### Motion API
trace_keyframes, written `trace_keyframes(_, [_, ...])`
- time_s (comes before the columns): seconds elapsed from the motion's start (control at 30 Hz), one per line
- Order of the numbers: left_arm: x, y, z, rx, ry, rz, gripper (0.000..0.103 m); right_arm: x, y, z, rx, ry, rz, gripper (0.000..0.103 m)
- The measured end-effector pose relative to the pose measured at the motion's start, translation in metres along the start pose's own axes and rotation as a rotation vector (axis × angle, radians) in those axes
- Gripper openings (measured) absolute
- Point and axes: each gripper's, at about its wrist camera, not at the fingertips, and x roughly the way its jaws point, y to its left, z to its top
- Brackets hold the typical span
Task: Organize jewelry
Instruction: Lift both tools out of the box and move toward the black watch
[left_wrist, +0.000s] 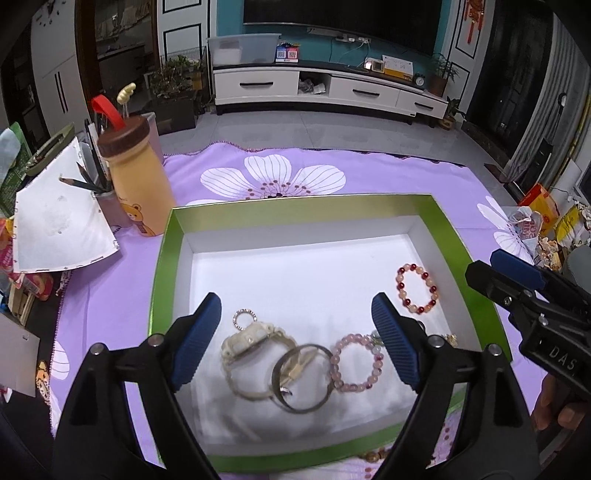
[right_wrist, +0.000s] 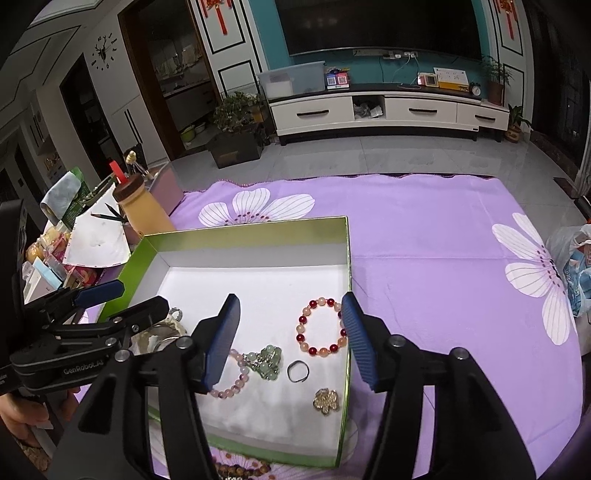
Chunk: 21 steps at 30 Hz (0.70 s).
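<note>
Seven or so pieces sit inside the green box (right_wrist: 347, 258) already — both tools, left tool (left_wrist: 295, 339) and right tool (right_wrist: 291, 339), gape empty above it. Brown beads (right_wrist: 240, 470) just outside the box's near edge look left.

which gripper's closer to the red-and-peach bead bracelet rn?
Right. The right gripper hangs open just above the red-and-peach bracelet, which shows between its fingers. The left gripper is open over the white watch, further left in the green box.

My left gripper (left_wrist: 297, 341) and right gripper (right_wrist: 290, 341) hang side by side, tilted down, jaws apart, empty.
</note>
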Motion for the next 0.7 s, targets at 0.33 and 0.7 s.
trace_keyframes(0.33, [-0.056, -0.017, -0.027, 0.066, -0.081, -0.029, 0.085, -0.043, 0.009, -0.019, -0.04, -0.032, -0.016, 0.066])
trace_keyframes(0.7, [-0.098, -0.032, -0.068, 0.102, -0.097, -0.081, 0.095, -0.099, 0.022, -0.054, -0.114, -0.086, -0.075, 0.082])
